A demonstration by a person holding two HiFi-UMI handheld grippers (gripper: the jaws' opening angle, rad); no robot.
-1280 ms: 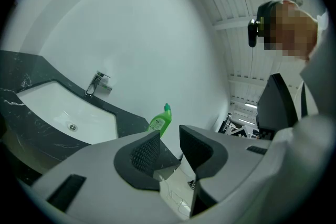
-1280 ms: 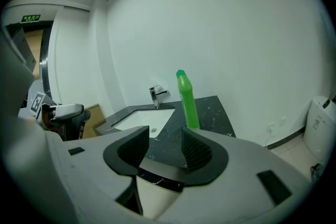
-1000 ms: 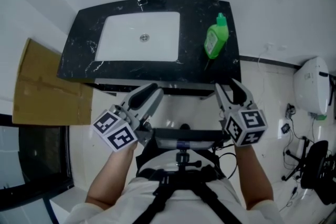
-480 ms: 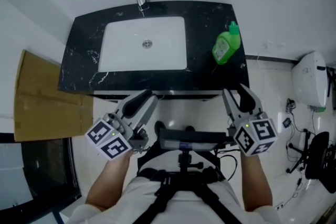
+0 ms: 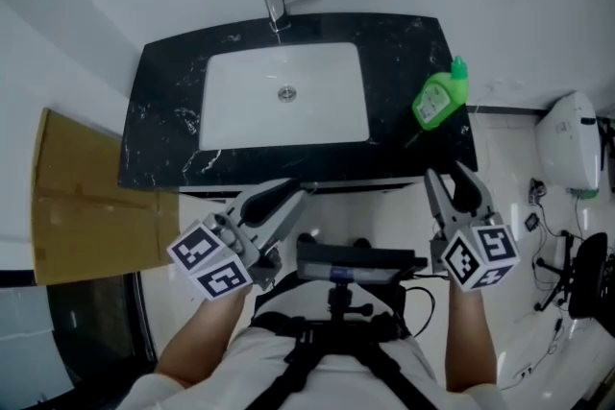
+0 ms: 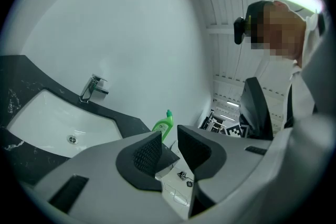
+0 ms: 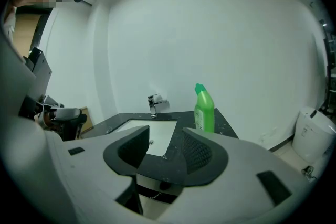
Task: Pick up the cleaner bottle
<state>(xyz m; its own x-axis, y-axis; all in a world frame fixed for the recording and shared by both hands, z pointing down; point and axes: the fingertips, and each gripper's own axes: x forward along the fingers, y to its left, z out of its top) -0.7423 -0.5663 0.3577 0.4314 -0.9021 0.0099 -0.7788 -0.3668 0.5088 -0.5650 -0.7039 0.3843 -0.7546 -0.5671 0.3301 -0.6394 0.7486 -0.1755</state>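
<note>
Approach phase: bottle now nearer the right gripper, no contact yet.

Over the last second the black counter (image 5: 163, 144) and green cleaner bottle (image 5: 439, 101) have slid right and down in the head view. The bottle now sits closer to the right gripper (image 5: 450, 182), so I read this as lining up on the counter's right end, with the grab not started. The bottle stands upright on that right end, right of the sink (image 5: 231, 110). The right gripper is short of the counter's front edge and clear of the bottle, jaws spread and empty. In the right gripper view the bottle is ahead and a bit right of the jaw gap, so it probably needs a small shift right plus a reach forward. The left gripper (image 5: 288, 194) sits in front of the sink, jaws slightly apart, nothing between them, well away from the bottle.
</note>
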